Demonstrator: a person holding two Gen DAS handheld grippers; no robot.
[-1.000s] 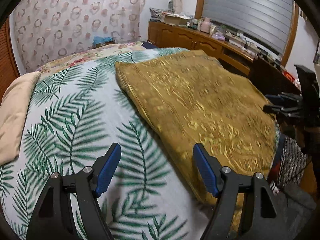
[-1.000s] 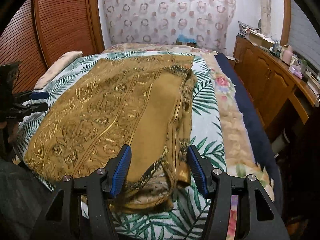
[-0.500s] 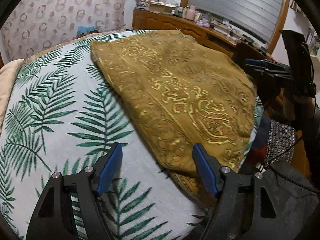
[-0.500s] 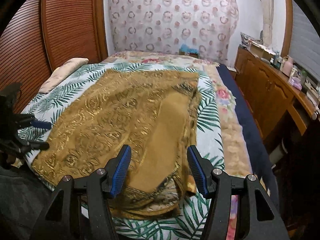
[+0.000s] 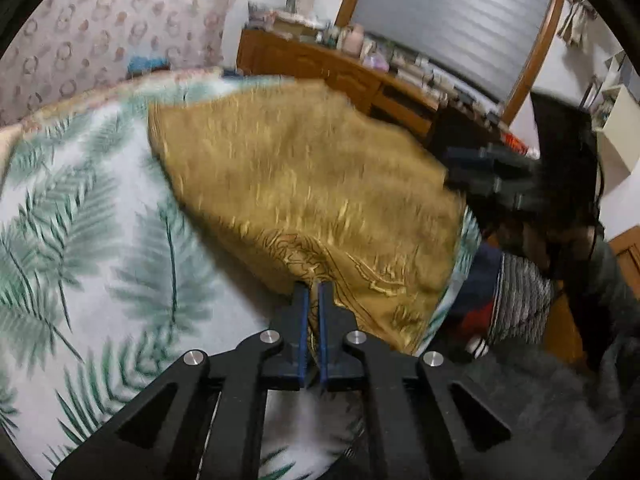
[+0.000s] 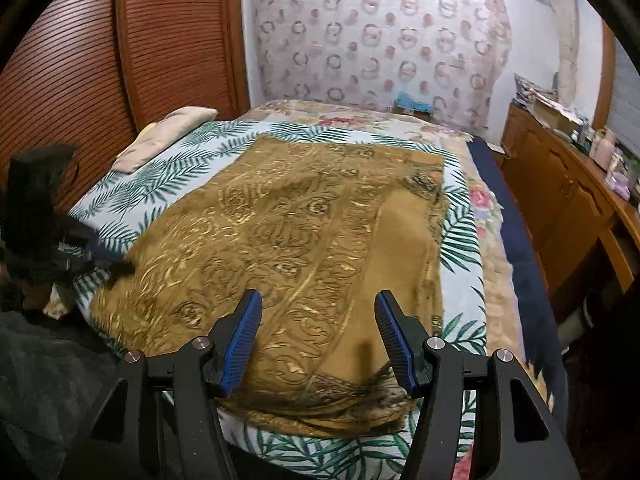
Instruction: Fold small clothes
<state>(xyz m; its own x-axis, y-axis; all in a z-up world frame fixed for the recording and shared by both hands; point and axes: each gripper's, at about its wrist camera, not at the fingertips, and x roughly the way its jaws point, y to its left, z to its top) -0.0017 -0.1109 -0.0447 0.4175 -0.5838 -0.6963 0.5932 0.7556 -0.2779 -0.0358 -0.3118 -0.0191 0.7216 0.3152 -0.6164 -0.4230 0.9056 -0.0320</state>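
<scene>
A mustard-gold patterned garment (image 5: pixel 312 184) lies spread on the palm-leaf bedsheet (image 5: pixel 92 240). My left gripper (image 5: pixel 314 292) is shut, its blue pads pinching the garment's near left corner at the bed's edge. In the right wrist view the garment (image 6: pixel 304 240) fills the middle of the bed, with a plain lining strip on its right side. My right gripper (image 6: pixel 318 320) is open and empty, hovering over the garment's near edge. The left gripper (image 6: pixel 108 264) shows there at the garment's left corner; the right gripper (image 5: pixel 480 172) shows blurred in the left wrist view.
A beige pillow (image 6: pixel 168 136) lies at the bed's far left by the wooden slatted doors (image 6: pixel 120 48). A wooden dresser (image 6: pixel 568 192) with clutter runs along the right. A floral blanket (image 6: pixel 496 264) and dark blue edge border the sheet. Clothes (image 5: pixel 516 300) lie beside the bed.
My left gripper moved right and down to the garment's near corner and shut on it. My right gripper rose slightly and stayed open.
</scene>
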